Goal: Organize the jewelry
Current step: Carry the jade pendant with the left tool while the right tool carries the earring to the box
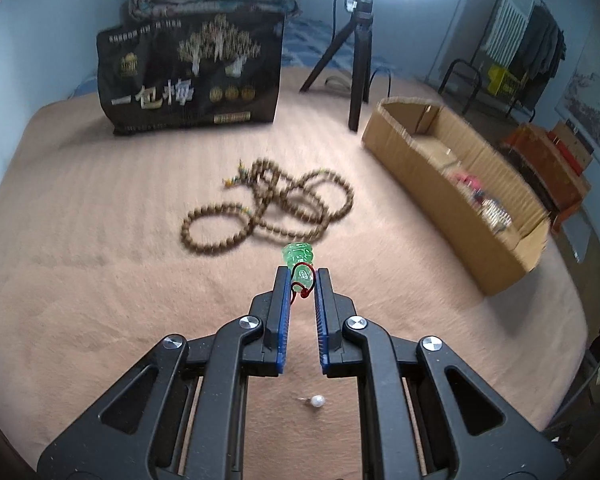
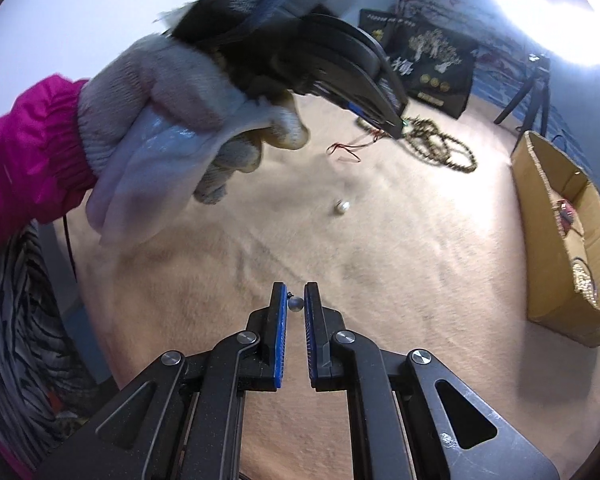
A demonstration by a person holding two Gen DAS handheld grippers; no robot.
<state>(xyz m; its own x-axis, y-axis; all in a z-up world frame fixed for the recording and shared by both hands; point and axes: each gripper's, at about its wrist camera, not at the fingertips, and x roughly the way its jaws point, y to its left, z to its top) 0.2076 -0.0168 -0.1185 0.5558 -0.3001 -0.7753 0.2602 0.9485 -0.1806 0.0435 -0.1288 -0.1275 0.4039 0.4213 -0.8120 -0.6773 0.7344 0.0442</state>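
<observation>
My left gripper (image 1: 301,274) is shut on a green carved pendant (image 1: 299,258) with a thin red cord, lifted above the tan blanket (image 1: 100,280). In the right wrist view the same left gripper (image 2: 398,130) shows at upper centre in a gloved hand (image 2: 172,92), with the red cord (image 2: 350,148) trailing down from it. My right gripper (image 2: 295,294) is shut on a small pearl earring (image 2: 296,304). A second pearl earring (image 2: 342,207) lies loose on the blanket; it also shows as the pearl (image 1: 318,401) under my left gripper. A long string of brown beads (image 1: 268,208) lies tangled ahead.
An open cardboard box (image 1: 500,240) with several jewelry pieces inside lies at the right. A black printed bag (image 1: 192,76) stands at the back, with a lamp tripod (image 1: 356,76) beside it. The pink sleeve (image 2: 24,148) enters from the left.
</observation>
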